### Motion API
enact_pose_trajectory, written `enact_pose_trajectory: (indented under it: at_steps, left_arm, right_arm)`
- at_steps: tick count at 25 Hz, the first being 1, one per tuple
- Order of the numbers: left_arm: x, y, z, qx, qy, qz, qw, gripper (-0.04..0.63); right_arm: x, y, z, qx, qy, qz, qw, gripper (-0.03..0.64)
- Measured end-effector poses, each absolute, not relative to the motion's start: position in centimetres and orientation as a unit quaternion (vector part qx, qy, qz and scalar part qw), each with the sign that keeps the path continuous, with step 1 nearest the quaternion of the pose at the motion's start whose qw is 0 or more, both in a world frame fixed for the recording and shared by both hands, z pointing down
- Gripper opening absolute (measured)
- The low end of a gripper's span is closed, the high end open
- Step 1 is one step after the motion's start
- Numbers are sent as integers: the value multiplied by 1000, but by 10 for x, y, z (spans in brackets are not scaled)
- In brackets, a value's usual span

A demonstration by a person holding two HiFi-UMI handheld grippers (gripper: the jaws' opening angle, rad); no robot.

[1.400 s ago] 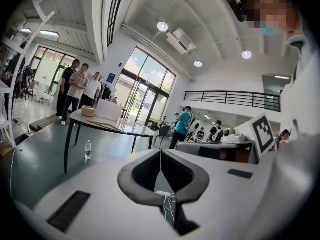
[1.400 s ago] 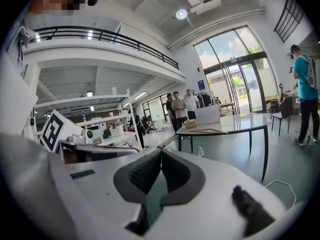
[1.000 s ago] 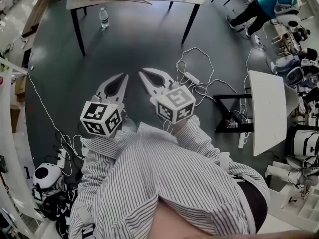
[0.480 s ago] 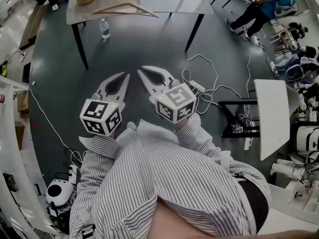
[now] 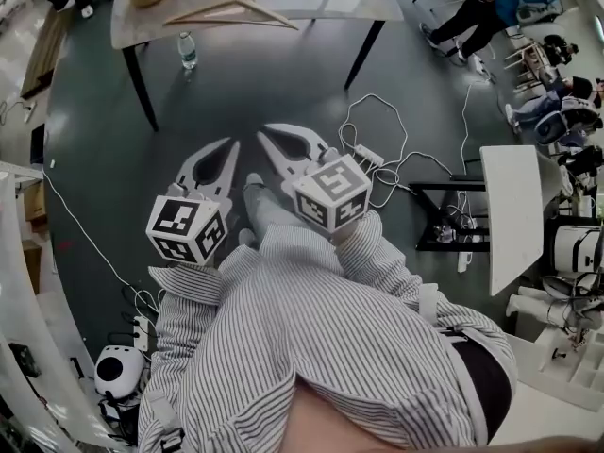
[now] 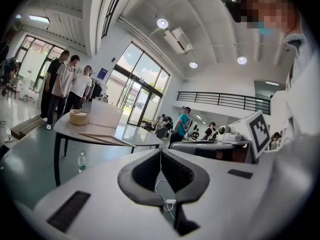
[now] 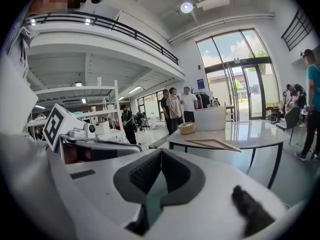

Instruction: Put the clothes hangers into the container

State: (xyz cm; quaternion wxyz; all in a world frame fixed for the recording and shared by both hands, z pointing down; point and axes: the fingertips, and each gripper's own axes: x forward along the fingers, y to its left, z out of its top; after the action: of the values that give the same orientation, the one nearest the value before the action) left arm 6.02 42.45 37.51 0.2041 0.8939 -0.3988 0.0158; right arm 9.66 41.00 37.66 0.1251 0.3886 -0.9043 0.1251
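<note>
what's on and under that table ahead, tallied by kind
wooden hanger: 1 clear, maybe more stacked on it
round basket: 1
white container: 1
water bottle: 1
total: 4

This is a large open robotics lab or workshop hall. A smooth dark grey-green floor (image 5: 283,83) carries a white power strip with loose cables (image 5: 368,156). White rectangular work surfaces (image 5: 510,210) crowd the edge near white rounded machine parts (image 5: 118,371) (their exact kind is unclear). Tall glass doors (image 7: 235,79), a black-railed mezzanine (image 6: 220,98), round ceiling lamps (image 6: 161,23) and standing people (image 6: 70,81) mark a shared workplace.
</note>
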Motion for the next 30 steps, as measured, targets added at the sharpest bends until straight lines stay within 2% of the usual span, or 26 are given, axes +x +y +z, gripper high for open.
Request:
enact_pose_trajectory:
  at_steps: [30]
  left_arm:
    - [53,142,372,869,-453,33,197,15]
  right_arm:
    - [85,122,379,346,-921,136,117,15]
